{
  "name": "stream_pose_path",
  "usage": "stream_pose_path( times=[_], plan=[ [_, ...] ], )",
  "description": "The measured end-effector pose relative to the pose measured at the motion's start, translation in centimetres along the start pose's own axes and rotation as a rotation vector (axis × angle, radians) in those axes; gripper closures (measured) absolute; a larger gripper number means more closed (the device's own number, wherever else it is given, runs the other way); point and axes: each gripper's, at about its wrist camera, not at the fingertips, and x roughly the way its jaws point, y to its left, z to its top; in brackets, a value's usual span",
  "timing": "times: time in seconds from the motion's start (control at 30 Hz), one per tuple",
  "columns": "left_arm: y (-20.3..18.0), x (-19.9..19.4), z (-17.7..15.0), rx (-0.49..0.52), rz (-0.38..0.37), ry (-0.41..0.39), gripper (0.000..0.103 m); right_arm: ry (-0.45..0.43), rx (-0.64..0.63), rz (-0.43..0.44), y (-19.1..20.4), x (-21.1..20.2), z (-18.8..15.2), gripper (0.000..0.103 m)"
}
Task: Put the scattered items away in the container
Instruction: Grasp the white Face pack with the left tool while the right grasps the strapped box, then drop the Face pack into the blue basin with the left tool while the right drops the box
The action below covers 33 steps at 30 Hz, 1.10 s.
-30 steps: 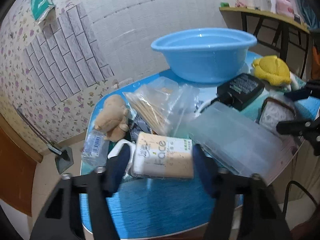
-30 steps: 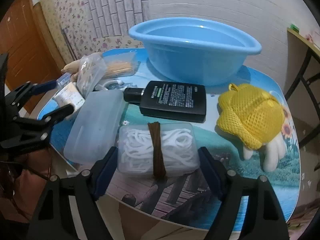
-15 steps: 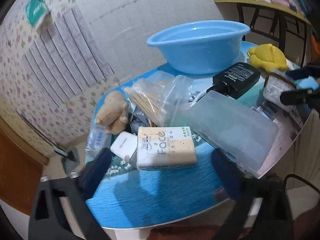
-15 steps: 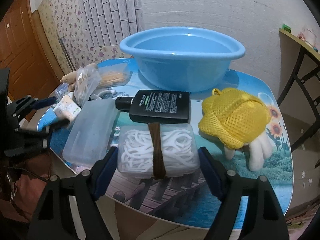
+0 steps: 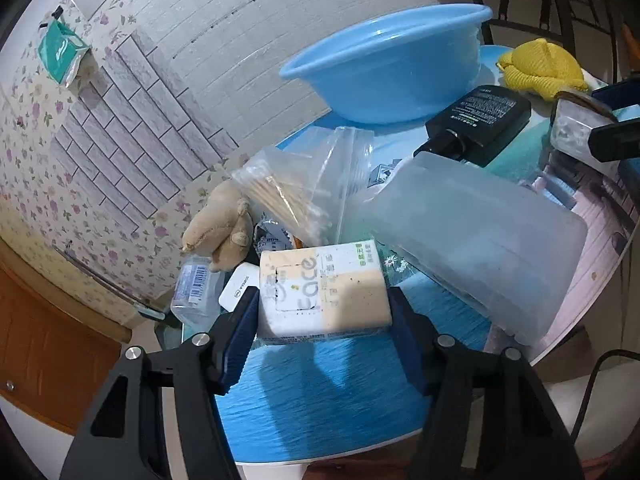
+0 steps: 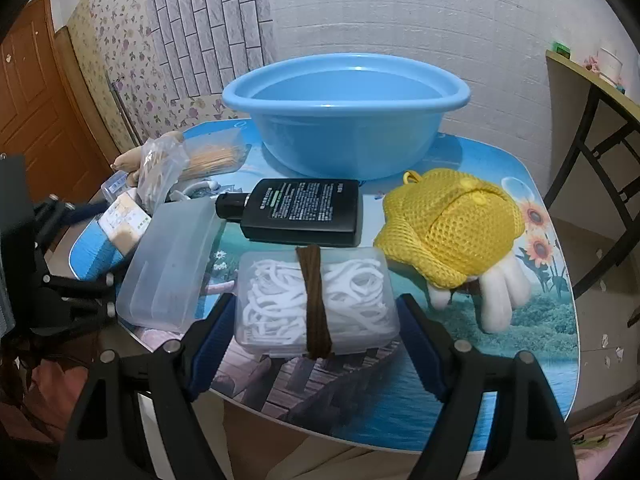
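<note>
A tissue pack printed "Face" lies on the blue table near its front edge. My left gripper has its jaws closing, and the blue pads touch the pack's two short ends. A clear box of white picks, tied with a brown band, sits between the pads of my right gripper, which lie against its sides. The left wrist view shows that box at the far right behind a dark finger. The blue basin stands empty at the back of the table.
A black flat bottle, a yellow mesh toy and a frosted plastic case lie before the basin. A bag of cotton swabs, a plush and a small bottle crowd behind the pack. A dark-legged shelf stands right.
The left jaws spread wide half a second ago, then came back in against the tissue pack, and the view rolled. The right gripper stays on the box; its view tipped slightly.
</note>
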Motion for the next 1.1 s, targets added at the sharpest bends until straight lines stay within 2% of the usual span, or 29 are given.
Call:
stream_pose_path(
  times=[0.13, 0.27, 0.4, 0.53, 0.63, 0.8, 0.97, 1.1],
  plan=[
    [1.3, -0.8, 0.0, -0.057, -0.019, -0.028, 0.041, -0.009, 0.006, 0.013, -0.1, -0.2, 0.1, 0.023],
    [3.9, -2.3, 0.7, -0.174, -0.093, -0.078, 0.041, -0.029, -0.002, 0.009, 0.0, -0.6, 0.2, 0.023],
    [5.5, -3.9, 1.8, -0.231, -0.134, -0.136, 0.041, -0.058, -0.010, 0.007, 0.1, -1.2, 0.9, 0.023],
    [6.1, -4.9, 3.1, -0.245, -0.146, -0.179, 0.041, -0.107, -0.036, 0.003, 0.5, -2.1, 2.2, 0.023],
    [6.9, -5.1, 4.4, -0.271, -0.189, -0.207, 0.040, -0.147, -0.057, 0.002, 0.8, -2.8, 3.2, 0.023],
    [6.4, -4.7, 6.5, -0.268, -0.210, -0.229, 0.040, -0.216, -0.064, -0.002, 0.1, -3.7, 5.6, 0.023],
    [5.8, -3.8, 8.6, -0.281, -0.268, -0.240, 0.040, -0.254, -0.076, -0.013, -0.3, -3.1, 7.8, 0.023],
    [4.7, -2.8, 10.6, -0.253, -0.281, -0.244, 0.040, -0.259, -0.074, -0.027, -1.0, -1.8, 9.2, 0.023]
  ],
)
